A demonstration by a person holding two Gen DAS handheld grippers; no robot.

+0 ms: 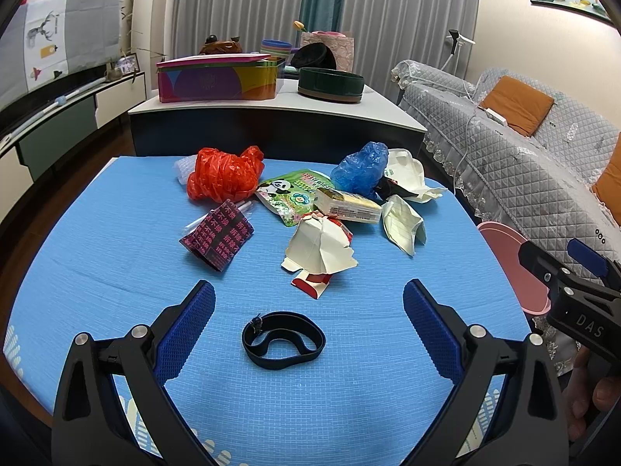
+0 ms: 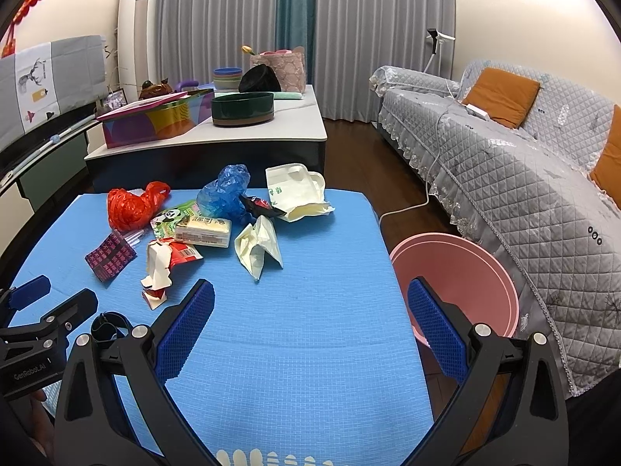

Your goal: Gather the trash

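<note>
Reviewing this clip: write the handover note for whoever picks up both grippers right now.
Left gripper: open, empty, hovering over the black elastic band on the blue mat.
Right gripper: open, empty, above bare mat beside the pink plastic basin.
Trash all on the mat: red plastic bag, blue plastic bag, panda snack pouch, torn white-and-red carton, dark printed wrapper, crumpled white paper bags.
Done: nothing visible in the basin.
Left: every piece still to collect; the basin, off the mat's right edge, is probably the bin.

A colourful tin [image 1: 217, 79] and green bowl [image 1: 330, 84] share the far table [image 1: 279, 110].
</note>
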